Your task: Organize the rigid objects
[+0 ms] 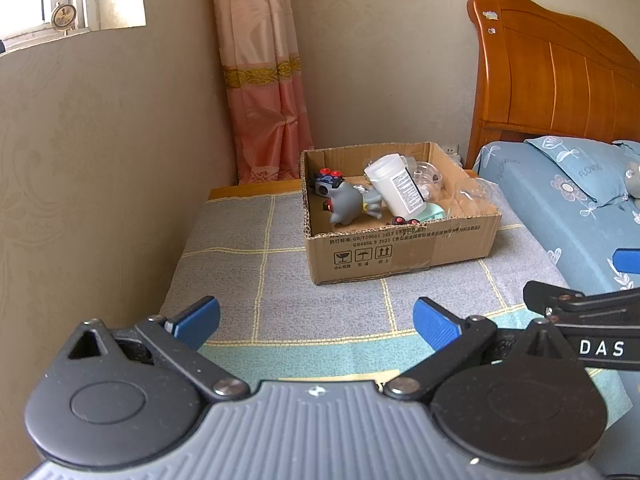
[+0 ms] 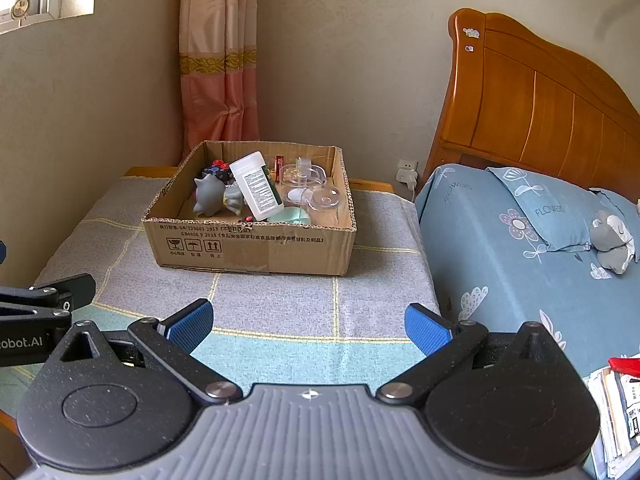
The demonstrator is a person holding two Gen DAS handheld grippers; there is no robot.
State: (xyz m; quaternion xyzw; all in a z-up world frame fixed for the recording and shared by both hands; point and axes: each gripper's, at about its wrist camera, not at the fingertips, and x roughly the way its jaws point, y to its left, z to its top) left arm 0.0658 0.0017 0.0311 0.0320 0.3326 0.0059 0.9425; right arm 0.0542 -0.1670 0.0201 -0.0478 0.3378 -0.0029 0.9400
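- Open-topped brown corrugated cardboard box [image 2: 256, 248]: rectangular, ragged cut rim, black printed text and three handling symbols on its near wall; stands on the far half of the table, long axis running left to right in the right wrist view
- White cylindrical plastic bottle with printed label [image 2: 256, 188]: lies tilted inside the box, long axis slanting from its capped end at the far left down toward the near right; leans across the other contents
- Grey moulded figurine toy with pointed ears [image 2: 212, 196]: lies on its side in the left part of the box, touching the bottle; head toward the near left
- Dark blocky toy with red round studs [image 1: 328, 180]: matte, at the far left corner of the box, behind the figurine
- Clear plastic lidded containers [image 2: 312, 188]: glossy, rounded, in the right part of the box
- Pale mint-green rounded piece [image 2: 292, 214]: smooth, against the near wall, under the bottle's lower end
- Grey woven table cloth with yellow grid lines [image 2: 280, 300]: coarse texture, a teal band at the near edge
- Left gripper [image 1: 316, 322]: blue ribbed pads spread wide, holding nothing, above the cloth, well short of the box
- Right gripper [image 2: 309, 326]: blue pads likewise spread apart, empty, above the near cloth
- Bed with blue floral sheet [image 2: 500, 248] and orange wooden headboard [image 2: 540, 112]: just right of the table
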